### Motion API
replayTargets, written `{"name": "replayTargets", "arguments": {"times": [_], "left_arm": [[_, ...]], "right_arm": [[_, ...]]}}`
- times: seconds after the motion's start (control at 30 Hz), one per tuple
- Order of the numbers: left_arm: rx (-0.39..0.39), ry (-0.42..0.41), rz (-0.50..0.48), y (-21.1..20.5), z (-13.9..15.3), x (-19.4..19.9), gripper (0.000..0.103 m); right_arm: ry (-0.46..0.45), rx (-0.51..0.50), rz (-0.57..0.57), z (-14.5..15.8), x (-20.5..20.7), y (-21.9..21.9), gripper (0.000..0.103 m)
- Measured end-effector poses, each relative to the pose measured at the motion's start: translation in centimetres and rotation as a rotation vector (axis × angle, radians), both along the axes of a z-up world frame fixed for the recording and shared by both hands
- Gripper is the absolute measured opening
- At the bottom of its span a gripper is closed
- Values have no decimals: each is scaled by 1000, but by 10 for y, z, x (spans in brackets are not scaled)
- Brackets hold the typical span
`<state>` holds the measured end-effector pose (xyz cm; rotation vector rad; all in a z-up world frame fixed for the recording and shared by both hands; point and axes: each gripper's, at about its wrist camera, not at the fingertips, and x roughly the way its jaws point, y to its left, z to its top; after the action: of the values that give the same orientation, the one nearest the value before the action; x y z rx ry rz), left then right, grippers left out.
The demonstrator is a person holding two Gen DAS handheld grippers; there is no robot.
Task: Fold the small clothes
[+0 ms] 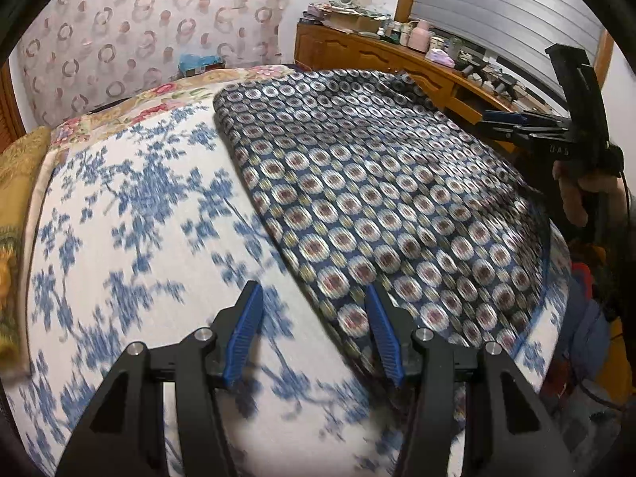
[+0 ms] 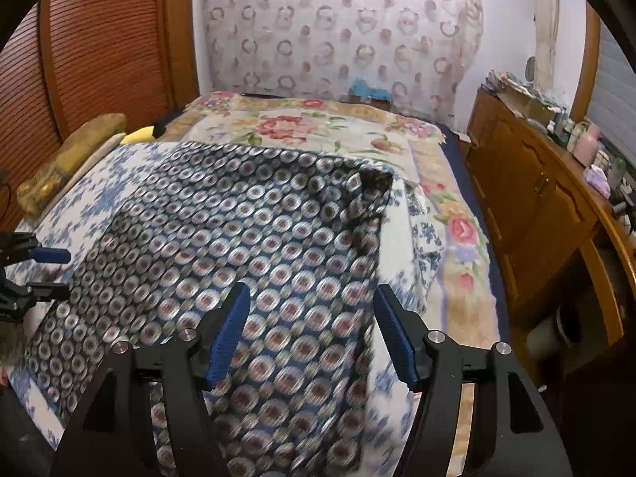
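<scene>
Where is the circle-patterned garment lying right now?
The circle-patterned garment lies spread on the blue-and-white floral sheet on the bed, on the side toward the wooden dresser. The open right gripper is above its near part.

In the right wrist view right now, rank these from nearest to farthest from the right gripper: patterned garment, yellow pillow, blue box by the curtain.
1. The patterned garment, lying directly beneath and ahead of the right gripper, whose jaws are open.
2. The yellow pillow, off to the left along the bed's edge.
3. The blue box, at the far end of the bed against the curtain.
</scene>
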<state>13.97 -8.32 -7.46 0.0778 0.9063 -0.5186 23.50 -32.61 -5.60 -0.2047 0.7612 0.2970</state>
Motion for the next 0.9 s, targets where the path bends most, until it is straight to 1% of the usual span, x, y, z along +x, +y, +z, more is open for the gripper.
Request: {"name": "replayTargets", "arguments": {"times": [0.1, 0.2, 0.3, 0.37, 0.43, 0.47, 0.53, 0.63, 0.77, 0.9], "left_arm": [[-3, 7, -9, -4, -4, -13, 53], [8, -8, -16, -8, -5, -26, 53], [-18, -4, -27, -10, -5, -35, 53], [-19, -6, -42, -14, -4, -39, 51], [-20, -10, -60, -19, -4, -45, 29], [-18, -9, -65, -20, -4, -47, 23], [-12, -7, -73, -23, -3, -48, 3], [-35, -34, -82, -22, 8, -50, 0], [-91, -94, -81, -20, 37, -48, 0], [-119, -157, -77, -22, 66, -39, 0]], "right_arm": [[-12, 9, 9, -4, -18, 4, 67], [-21, 14, 30, -8, -38, 10, 67], [-23, 17, 52, -11, -54, 17, 67], [-25, 16, 65, -11, -64, 22, 68], [-26, 18, 76, -12, -72, 25, 70], [-26, 21, 85, -12, -77, 27, 71], [-23, 29, 97, -14, -85, 29, 73], [-18, 28, 121, -16, -96, 32, 74], [-4, 31, 149, -22, -113, 34, 75], [5, 36, 170, -24, -129, 34, 76]]}}
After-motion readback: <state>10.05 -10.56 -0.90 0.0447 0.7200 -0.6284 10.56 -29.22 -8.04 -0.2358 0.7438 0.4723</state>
